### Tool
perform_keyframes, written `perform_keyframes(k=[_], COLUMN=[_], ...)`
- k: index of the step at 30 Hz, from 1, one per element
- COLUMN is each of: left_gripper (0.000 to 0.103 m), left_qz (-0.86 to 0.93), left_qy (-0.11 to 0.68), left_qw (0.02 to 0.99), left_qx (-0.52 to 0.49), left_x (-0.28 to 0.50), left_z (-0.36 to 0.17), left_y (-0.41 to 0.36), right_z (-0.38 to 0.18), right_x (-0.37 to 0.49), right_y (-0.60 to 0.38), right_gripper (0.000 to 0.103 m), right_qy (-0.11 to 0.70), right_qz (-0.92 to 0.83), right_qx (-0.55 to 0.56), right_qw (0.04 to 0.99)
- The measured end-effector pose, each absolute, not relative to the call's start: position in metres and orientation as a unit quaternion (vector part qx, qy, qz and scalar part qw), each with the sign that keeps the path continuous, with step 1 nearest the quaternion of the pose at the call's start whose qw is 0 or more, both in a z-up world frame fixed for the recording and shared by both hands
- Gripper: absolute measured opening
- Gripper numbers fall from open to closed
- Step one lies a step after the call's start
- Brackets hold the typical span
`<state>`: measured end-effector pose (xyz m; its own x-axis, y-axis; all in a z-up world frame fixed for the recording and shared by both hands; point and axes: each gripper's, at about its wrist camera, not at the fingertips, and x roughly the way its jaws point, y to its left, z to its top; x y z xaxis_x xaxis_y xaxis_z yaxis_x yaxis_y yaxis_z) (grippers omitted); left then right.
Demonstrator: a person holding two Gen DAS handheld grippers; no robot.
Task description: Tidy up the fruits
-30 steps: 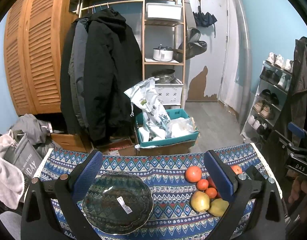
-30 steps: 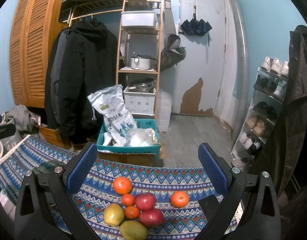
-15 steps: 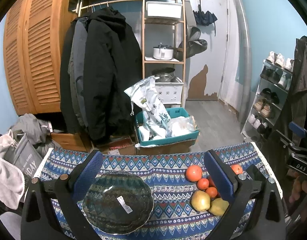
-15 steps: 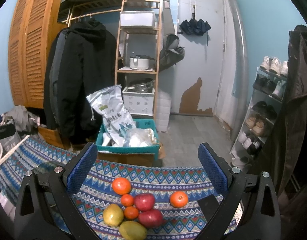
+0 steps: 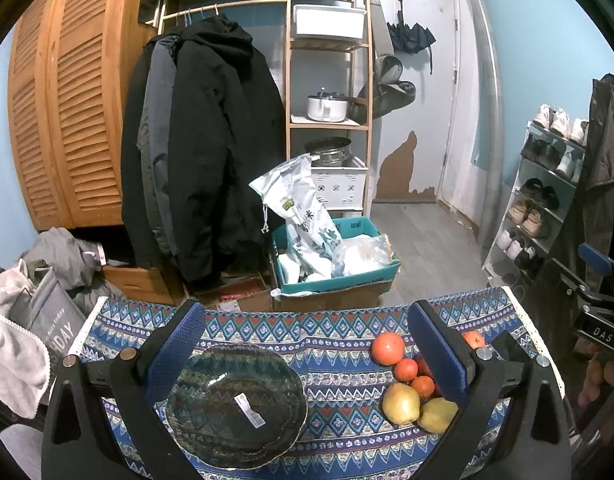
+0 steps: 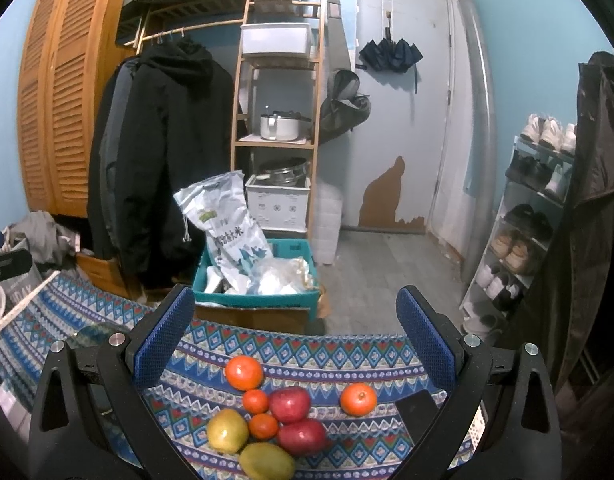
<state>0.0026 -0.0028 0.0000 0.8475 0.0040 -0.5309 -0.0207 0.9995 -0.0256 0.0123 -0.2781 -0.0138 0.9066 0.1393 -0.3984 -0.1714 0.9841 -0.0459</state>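
Note:
A dark glass bowl [image 5: 235, 402] with a white sticker sits empty on the patterned cloth, under my open left gripper [image 5: 307, 350]. To its right lies a fruit cluster: a large orange [image 5: 387, 349], two small tangerines [image 5: 406, 370], a yellow-green mango [image 5: 401, 398] and a second one [image 5: 438, 421]. In the right wrist view my open right gripper [image 6: 295, 334] hovers over the same cluster: the large orange [image 6: 244, 372], two red apples [image 6: 290, 404], both mangoes [image 6: 227, 430] and a lone orange [image 6: 357, 399] further right. Nothing is held.
The table's patterned cloth [image 5: 327, 330] ends at a far edge above a teal crate [image 5: 339, 264] of bags on the floor. A black phone-like slab [image 6: 417, 408] lies right of the fruit. A person's hand [image 5: 603, 376] holds the other gripper at the right.
Nothing has visibly moved beyond a slight drift of both cameras; both grippers stay open and the fruit stays put.

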Motion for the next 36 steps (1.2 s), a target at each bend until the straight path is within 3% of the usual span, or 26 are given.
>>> perform_keyframes(k=[36], left_gripper=[0.102], left_qz=[0.006], left_qy=[0.303], left_qw=[0.953], left_qx=[-0.016], left_x=[0.011], left_z=[-0.014], left_y=[-0.007], right_z=[-0.013], right_x=[0.015], right_y=[-0.274], right_gripper=[0.099], right_qy=[0.213], right_qz=[0.083], right_qx=[-0.052], right_qw=[0.972])
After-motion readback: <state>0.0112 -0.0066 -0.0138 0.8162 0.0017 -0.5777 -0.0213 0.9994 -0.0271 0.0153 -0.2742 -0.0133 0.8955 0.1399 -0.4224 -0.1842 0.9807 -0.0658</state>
